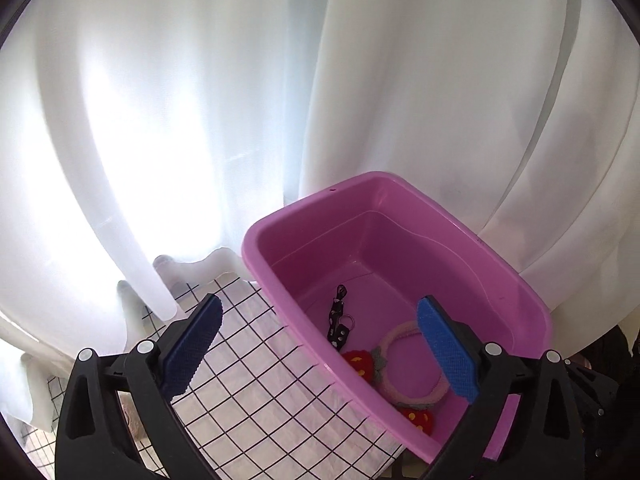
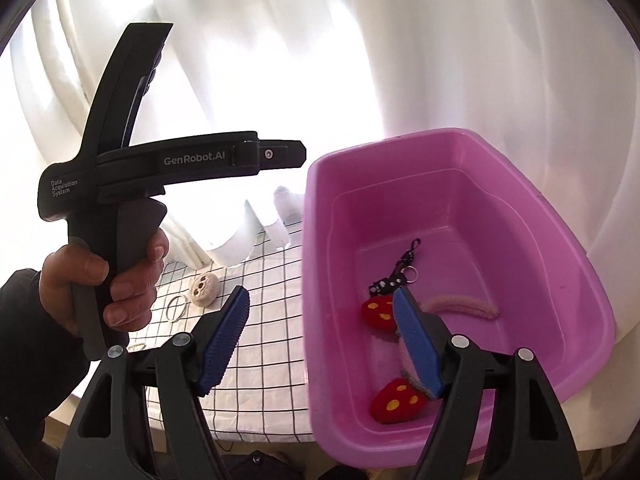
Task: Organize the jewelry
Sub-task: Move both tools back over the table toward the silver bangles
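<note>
1. White curtain [image 1: 200,120] hangs behind everything, its hem pooling on the checked cloth [image 1: 256,380]. No snagging yet, but it crowds the far rim of the pink tub [image 1: 400,184].
2. Pink tub sits on the cloth, its far end pushed against the curtain. Its near wall stands high, so anything lowered in has to clear that edge first.
3. Left gripper [image 1: 320,352] hangs over the tub's near-left rim, one pad outside above the cloth, one pad above the tub's inside. Jaws released wide, nothing between them.
4. Right gripper [image 2: 320,344] straddles the same rim from its side. Jaws apart, gripping nothing; the headband passes behind one pad.
5. A hand [image 2: 116,280] grips the left tool's handle, seen from the right wrist camera.
6. Already in the tub: a pink fuzzy headband [image 1: 404,364] with red strawberry ends [image 2: 398,400], and a black dotted key strap [image 2: 390,280].
7. Still out on the cloth: a small fuzzy ball [image 2: 204,288], a thin ring [image 2: 177,307] beside it, and what may be a chain near the hand; too small to tell.
8. Judgement: next fetch is from the cloth. Open room lies left of the tub; lift clear of the rim, swing left, approach the ring flat and low.
</note>
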